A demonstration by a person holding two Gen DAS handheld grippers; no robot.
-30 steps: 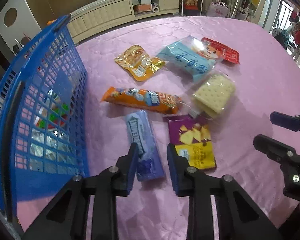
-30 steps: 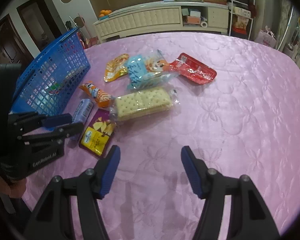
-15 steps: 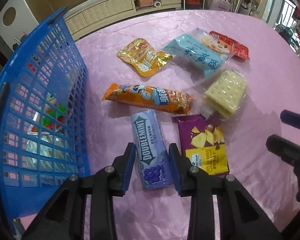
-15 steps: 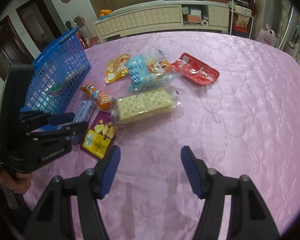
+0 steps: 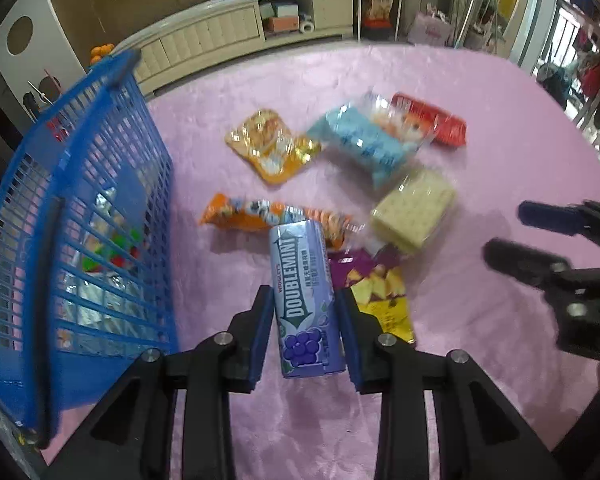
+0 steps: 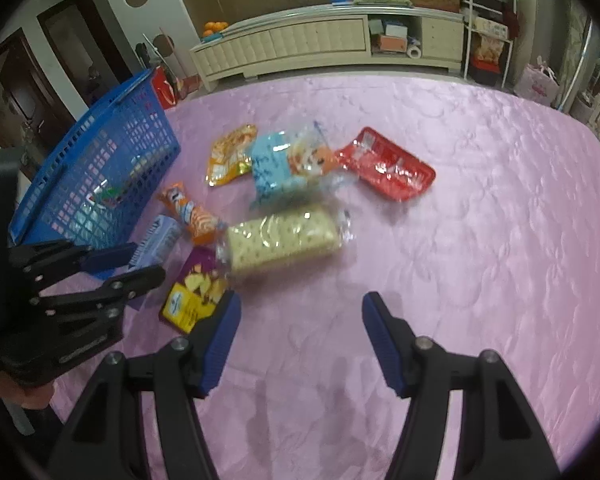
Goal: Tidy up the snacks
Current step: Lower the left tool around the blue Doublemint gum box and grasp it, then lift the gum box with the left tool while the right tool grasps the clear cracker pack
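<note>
A pink quilted cloth [image 6: 440,240] covers the table, with a long pale sideboard [image 6: 320,46] against the wall behind it. At the far left stands a blue mesh basket [image 5: 100,208], a few foil-wrapped packets visible through its grid. Just right of it, the left gripper [image 5: 303,320] has its blue pads clamped on a purple Doublemint gum pack [image 5: 304,292], which is tilted with its far end over the orange wrapped snack bar [image 5: 244,212] (the near end looks clear of the cloth). Beside the gum lies a purple and yellow chip packet [image 5: 380,296], partly under the gripper's right finger. Farther back sit an orange-gold pouch [image 5: 270,148], a light blue bag [image 5: 364,144] and a red packet [image 6: 384,170], with a clear-wrapped block of pale crackers [image 6: 284,238] nearer the middle. To the right, the right gripper [image 6: 298,338] hovers above bare cloth, jaws spread wide with nothing between them, near the chip packet's corner.
</note>
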